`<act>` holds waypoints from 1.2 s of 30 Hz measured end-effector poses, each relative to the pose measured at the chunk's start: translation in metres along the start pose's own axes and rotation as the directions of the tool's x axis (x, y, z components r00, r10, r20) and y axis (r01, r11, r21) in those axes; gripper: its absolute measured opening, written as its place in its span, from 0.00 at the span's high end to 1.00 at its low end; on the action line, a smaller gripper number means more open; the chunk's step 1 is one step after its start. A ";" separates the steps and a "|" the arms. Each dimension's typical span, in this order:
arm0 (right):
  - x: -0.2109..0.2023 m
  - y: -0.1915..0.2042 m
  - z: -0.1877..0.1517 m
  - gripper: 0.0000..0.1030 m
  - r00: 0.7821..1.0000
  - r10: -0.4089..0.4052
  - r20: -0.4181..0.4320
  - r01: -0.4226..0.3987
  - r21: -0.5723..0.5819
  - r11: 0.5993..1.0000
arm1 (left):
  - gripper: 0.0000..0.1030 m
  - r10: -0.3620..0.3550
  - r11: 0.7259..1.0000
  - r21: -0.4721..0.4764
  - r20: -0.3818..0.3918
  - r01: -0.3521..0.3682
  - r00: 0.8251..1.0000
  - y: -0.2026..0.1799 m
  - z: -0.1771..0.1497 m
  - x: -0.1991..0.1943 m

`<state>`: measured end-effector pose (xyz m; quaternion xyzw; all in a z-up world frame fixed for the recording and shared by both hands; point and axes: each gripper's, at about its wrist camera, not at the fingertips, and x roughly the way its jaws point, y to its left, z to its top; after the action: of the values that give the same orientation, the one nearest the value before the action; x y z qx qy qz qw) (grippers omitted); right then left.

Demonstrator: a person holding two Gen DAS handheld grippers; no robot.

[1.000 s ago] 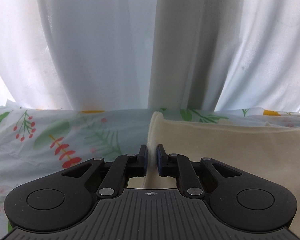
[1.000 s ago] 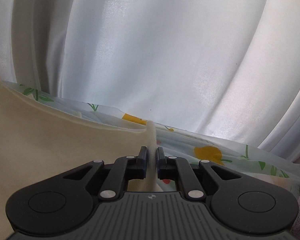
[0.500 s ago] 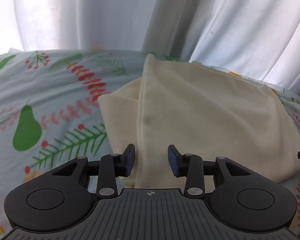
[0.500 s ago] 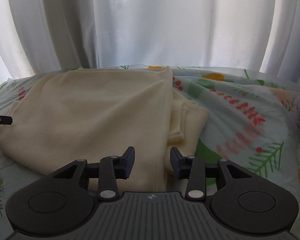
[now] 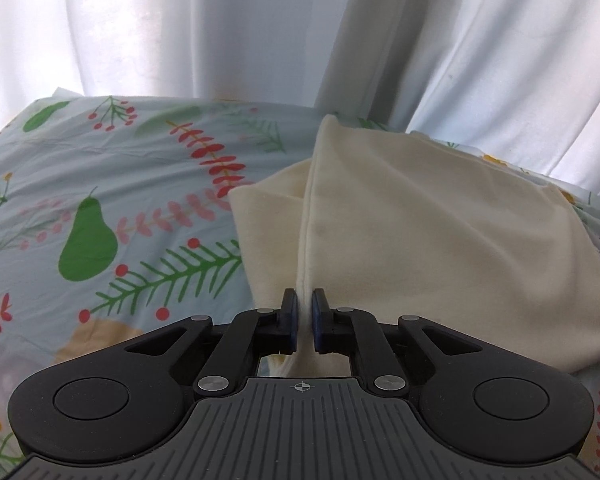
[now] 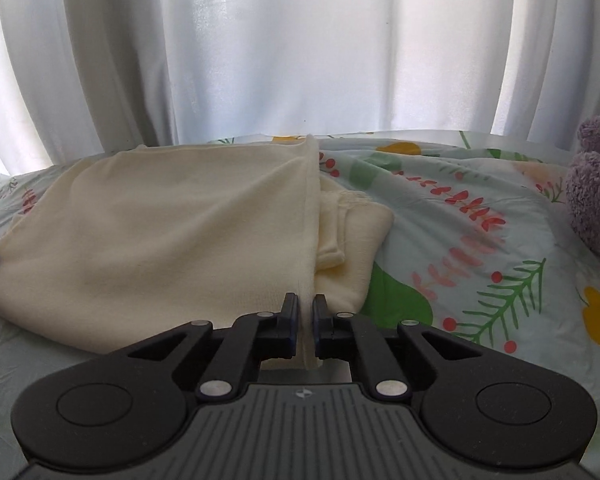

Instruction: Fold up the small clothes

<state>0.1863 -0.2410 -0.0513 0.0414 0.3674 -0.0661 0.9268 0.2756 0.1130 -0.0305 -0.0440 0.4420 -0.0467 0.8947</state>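
cream garment (image 5: 420, 232), floral pale-blue sheet (image 5: 120, 184), white curtain (image 6: 300, 52)

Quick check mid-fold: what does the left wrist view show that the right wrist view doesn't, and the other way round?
Only the left wrist view shows the left gripper pinching the cream garment's left edge, and a green pear print on the bedsheet. Only the right wrist view shows the right gripper pinching the garment's right edge, and a purple plush toy. Both show the garment, floral sheet and white curtain.
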 end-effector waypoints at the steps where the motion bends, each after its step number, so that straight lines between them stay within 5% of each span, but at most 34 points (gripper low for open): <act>1: 0.004 0.000 -0.002 0.94 1.000 -0.014 -0.013 0.013 -0.007 1.000 | 0.91 0.007 1.000 -0.005 -0.016 -0.007 1.000 0.002 -0.002 0.005; 3: 0.014 0.000 -0.006 0.93 0.999 -0.022 -0.047 0.022 -0.008 1.000 | 0.90 0.019 1.000 0.012 -0.021 -0.019 1.000 0.001 -0.005 0.009; 6: 0.007 0.004 -0.001 0.92 0.999 -0.038 -0.030 0.038 -0.007 0.999 | 0.74 0.067 0.996 0.051 0.009 -0.068 0.998 -0.007 -0.002 -0.005; 8: -0.002 0.006 0.002 0.82 0.999 -0.048 0.015 0.048 0.018 0.999 | 0.70 0.078 0.995 0.065 0.062 -0.082 0.995 -0.012 0.003 -0.017; 10: -0.011 0.010 0.007 0.71 0.994 -0.055 0.095 0.051 0.043 0.998 | 0.66 0.034 0.995 0.089 0.105 -0.044 0.994 -0.023 0.011 -0.025; 13: -0.008 0.024 0.016 0.71 0.982 0.117 0.146 -0.128 0.069 0.989 | 0.54 -0.096 0.991 0.107 0.119 0.084 0.988 -0.051 0.019 -0.018; 16: 0.019 0.048 0.022 0.71 0.897 0.422 0.133 -0.437 0.110 0.893 | 0.53 -0.212 0.973 0.116 0.096 0.200 0.973 -0.084 0.024 0.006; 17: 0.032 0.053 0.022 0.71 0.866 0.483 0.127 -0.498 0.143 0.855 | 0.53 -0.231 0.968 0.115 0.087 0.221 0.969 -0.092 0.025 0.016; 19: 0.059 0.053 0.022 0.71 0.840 0.532 0.108 -0.541 0.250 0.803 | 0.53 -0.251 0.962 0.127 0.073 0.241 0.965 -0.106 0.025 0.037; 22: 0.087 0.033 0.022 0.82 0.838 0.527 0.140 -0.539 0.354 0.764 | 0.58 -0.186 0.977 0.118 0.072 0.177 0.980 -0.107 0.024 0.058; 26: 0.092 -0.014 0.027 0.84 0.889 0.402 0.221 -0.459 0.432 0.776 | 0.58 -0.190 0.980 0.080 0.098 0.183 0.977 -0.085 0.027 0.059; 29: 0.091 -0.041 0.030 0.87 0.906 0.341 0.251 -0.421 0.461 0.781 | 0.59 -0.204 0.979 0.034 0.095 0.202 0.974 -0.061 0.029 0.055; 32: 0.084 -0.049 0.030 0.83 0.937 0.241 0.253 -0.339 0.488 0.804 | 0.58 -0.161 0.987 0.027 0.096 0.160 0.982 -0.050 0.029 0.050; 36: 0.062 -0.036 0.024 0.71 0.945 0.230 0.233 -0.314 0.446 0.838 | 0.56 -0.133 0.991 0.017 0.079 0.132 0.988 -0.042 0.027 0.038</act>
<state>0.2417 -0.2853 -0.0774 0.3148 0.2497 -0.0251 0.9154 0.3178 0.0674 -0.0389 -0.0701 0.4017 -0.1069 0.9068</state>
